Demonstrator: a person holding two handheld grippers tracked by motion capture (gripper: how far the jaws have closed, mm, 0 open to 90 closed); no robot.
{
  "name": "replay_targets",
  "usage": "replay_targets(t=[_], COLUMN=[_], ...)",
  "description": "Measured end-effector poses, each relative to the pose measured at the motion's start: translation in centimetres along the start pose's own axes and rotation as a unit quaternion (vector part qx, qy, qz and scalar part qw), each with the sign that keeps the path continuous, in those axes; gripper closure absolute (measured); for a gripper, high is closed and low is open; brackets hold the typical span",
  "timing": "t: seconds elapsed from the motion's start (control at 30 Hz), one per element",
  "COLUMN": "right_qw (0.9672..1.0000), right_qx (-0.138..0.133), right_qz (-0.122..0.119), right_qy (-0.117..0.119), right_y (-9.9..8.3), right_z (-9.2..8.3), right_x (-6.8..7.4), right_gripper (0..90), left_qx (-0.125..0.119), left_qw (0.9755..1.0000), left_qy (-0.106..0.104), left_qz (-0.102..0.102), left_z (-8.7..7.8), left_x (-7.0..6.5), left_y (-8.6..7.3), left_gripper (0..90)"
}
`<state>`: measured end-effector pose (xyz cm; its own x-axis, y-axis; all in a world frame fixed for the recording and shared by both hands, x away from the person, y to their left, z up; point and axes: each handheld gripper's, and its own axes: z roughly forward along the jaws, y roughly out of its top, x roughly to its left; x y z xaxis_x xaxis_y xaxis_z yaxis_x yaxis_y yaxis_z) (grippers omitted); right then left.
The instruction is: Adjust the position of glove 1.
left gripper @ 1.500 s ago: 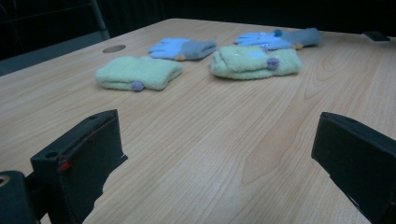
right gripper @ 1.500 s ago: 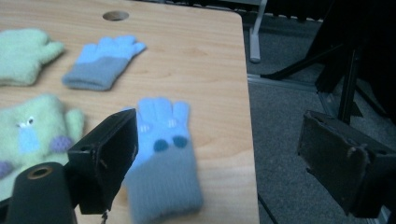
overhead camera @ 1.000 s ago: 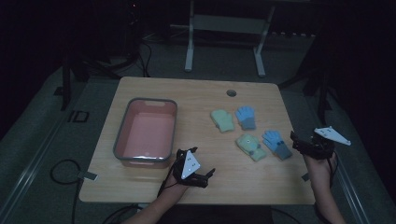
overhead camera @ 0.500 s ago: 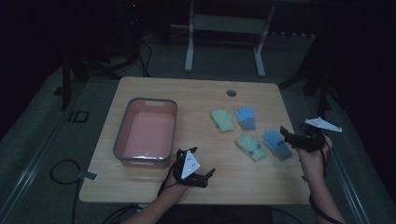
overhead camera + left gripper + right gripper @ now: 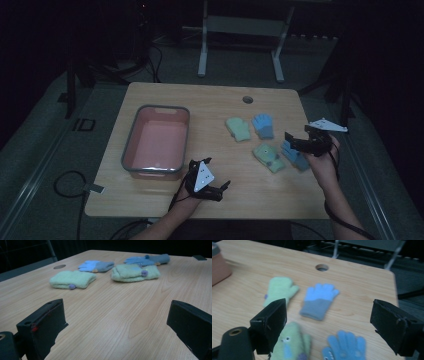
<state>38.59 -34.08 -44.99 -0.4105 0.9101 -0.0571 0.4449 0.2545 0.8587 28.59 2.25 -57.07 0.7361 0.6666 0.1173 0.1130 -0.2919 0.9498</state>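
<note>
A: Your right claw (image 5: 291, 140) is spread wide with nothing between its jaws, hanging just over the near blue glove (image 5: 295, 155) at the right side of the counter (image 5: 210, 100). From its own camera that glove (image 5: 345, 345) sits low between the two jaws, so you look lined up to drop onto it.

B: And my left claw (image 5: 212, 181)?

A: Released too, jaws well apart, resting low near the front edge of the counter, near the right front corner of the tub. It points across bare wood toward the gloves, well clear of them. I'd judge you keep it parked there so it stays out of the right arm's way.

B: What lies around the blue one?

A: Just to its left lies a green mitten (image 5: 268, 157). Farther back are a second green mitten (image 5: 238, 128) and a second blue glove (image 5: 263, 126), side by side. All four lie flat, so a pinch should work.

B: The tub?

A: The pink tub (image 5: 131, 145) sits at the left, well apart from the gloves. It holds nothing, and looks like where they belong.
</note>
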Motion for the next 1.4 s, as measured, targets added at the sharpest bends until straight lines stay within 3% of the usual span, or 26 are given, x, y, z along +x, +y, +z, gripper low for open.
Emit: replay_targets(t=[0.33, 0.73, 1.4], right_qw=[0.9994, 0.9983, 0.9937], right_qx=[0.022, 0.032, 0.057], right_qz=[-0.018, -0.034, -0.059], right_qy=[0.017, 0.035, 0.077], right_y=[1.0, 1.7, 2.5], right_z=[2.7, 5.5, 9.7], right_x=[1.5, 2.5, 4.9], right_gripper=[18.2, 32.8, 40.6], left_qx=[0.0, -0.001, -0.001], left_qw=[1.0, 1.0, 1.0], left_qy=[-0.001, -0.002, -0.004], left_qz=[0.0, 0.002, 0.001], left_z=[0.0, 0.0, 0.0], left_x=[0.0, 0.0, 0.0], left_y=[0.0, 0.0, 0.0], left_gripper=[2.2, 2.1, 2.1])
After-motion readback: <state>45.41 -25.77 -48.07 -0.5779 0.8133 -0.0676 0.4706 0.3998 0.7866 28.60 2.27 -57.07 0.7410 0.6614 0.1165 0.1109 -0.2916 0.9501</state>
